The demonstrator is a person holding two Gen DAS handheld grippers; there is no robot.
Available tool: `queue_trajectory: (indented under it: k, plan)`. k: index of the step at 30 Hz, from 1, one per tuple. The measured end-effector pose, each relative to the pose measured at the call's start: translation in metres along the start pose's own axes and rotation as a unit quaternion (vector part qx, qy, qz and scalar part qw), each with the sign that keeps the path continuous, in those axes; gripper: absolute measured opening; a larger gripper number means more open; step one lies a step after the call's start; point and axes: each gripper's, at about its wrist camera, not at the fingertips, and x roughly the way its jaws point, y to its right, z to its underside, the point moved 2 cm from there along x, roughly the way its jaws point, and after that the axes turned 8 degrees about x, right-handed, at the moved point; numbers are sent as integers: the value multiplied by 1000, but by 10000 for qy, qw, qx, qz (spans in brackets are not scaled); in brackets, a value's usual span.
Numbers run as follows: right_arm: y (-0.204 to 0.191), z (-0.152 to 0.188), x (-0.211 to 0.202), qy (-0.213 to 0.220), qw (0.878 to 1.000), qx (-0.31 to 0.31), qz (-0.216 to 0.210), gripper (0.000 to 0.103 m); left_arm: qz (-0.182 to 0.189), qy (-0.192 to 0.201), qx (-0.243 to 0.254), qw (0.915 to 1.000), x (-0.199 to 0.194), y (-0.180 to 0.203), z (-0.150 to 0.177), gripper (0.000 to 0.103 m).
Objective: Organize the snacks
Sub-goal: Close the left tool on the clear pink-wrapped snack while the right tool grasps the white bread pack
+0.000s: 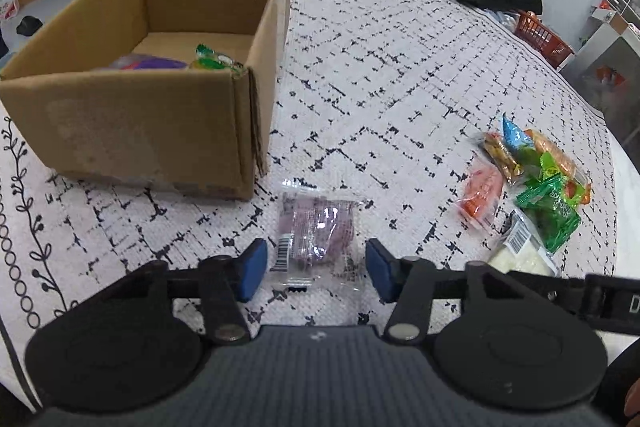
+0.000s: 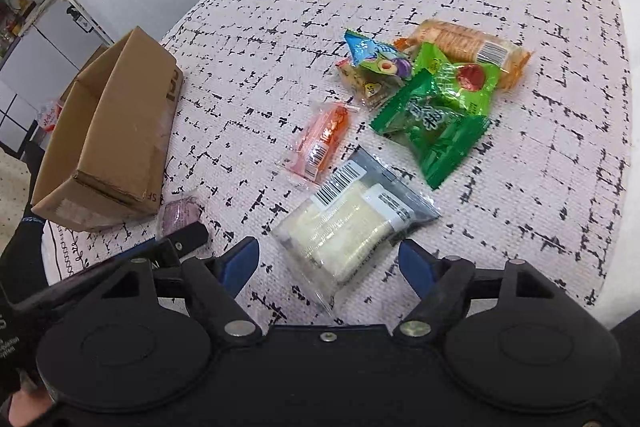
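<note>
On the table's patterned cloth:
Box: cardboard box near the left edge, some snacks inside.
Left tool: pads apart, either side of a purple snack packet, not pressing.
Right tool: pads apart, straddling a white snack packet.
Pile: remaining snacks toward the right edge.

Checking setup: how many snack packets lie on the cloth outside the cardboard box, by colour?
Green plastic packets: 2
Blue plastic packet: 1
Purple packet: 1
White packet: 1
Orange-pink packet: 1
Tan cracker packets: 2
Total: 8
</note>
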Motion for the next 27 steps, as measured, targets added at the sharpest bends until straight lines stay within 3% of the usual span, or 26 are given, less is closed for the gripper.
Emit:
queue_trajectory:
  k: [6, 10, 13, 23, 27]
  plan:
    - [-13, -8, 12, 47, 9996, -182, 223, 76, 18, 12, -12, 10000, 3, 0, -2, 50]
    - [-17, -11, 22, 26, 9986, -233, 465, 77, 18, 27, -58, 10000, 3, -2, -3, 38]
    - [-21, -10, 25, 69, 9976, -312, 616, 77, 4, 9, -75, 10000, 2, -2, -4, 35]
    - [-25, -9, 27, 178, 9914, -363, 1242, 75, 54, 125, 7, 9999, -12, 1, -7, 34]
    - [-23, -5, 19, 132, 9913, -394, 1247, 55, 150, 163, -1, 9998, -19, 1, -10, 34]
